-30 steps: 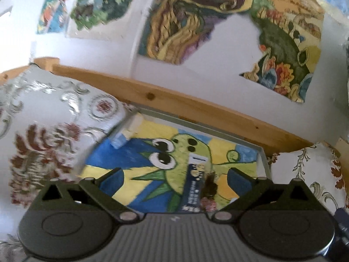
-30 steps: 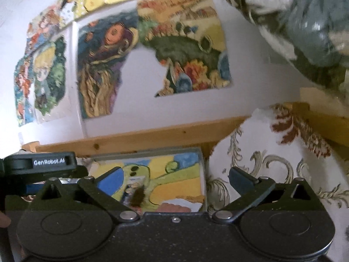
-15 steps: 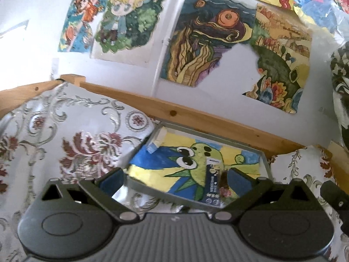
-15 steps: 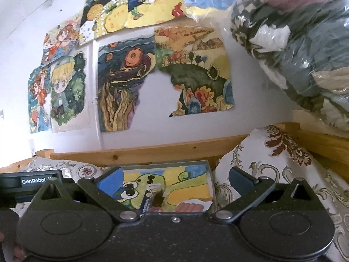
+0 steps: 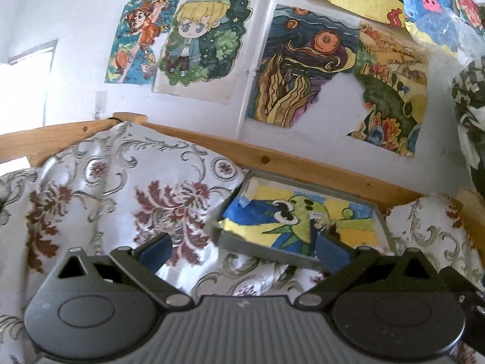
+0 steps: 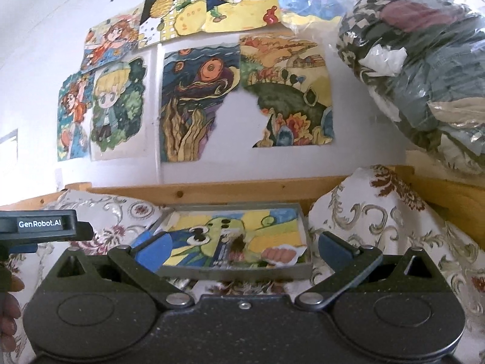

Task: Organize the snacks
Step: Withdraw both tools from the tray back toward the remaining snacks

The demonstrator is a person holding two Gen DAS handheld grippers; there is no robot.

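Both grippers were spread wide with nothing between the fingers. The left gripper (image 5: 244, 247) was up over the flowery cloth (image 5: 127, 194), and the right gripper (image 6: 244, 247) pointed pretty much straight at the tray (image 6: 236, 270).

The tray was a shallow grey one sitting on that cloth, right up against the wooden rail (image 6: 230, 192) along the wall. Its bottom was lined with a cartoon drawing of a green creature with big eyes. A dark blue snack bar (image 6: 222, 250) lay flat in there, roughly in the middle, and a small dark brown thing (image 6: 238, 244) was touching it on its right side. Couldn't tell what that one was, too blurry. From the left camera the bar (image 5: 318, 220) was mostly hidden behind the gripper's right finger.

Kids' paintings (image 6: 194, 103) were taped all over the white wall, and a big plastic bag (image 6: 424, 69) stuffed with clothes hung in the top right corner.
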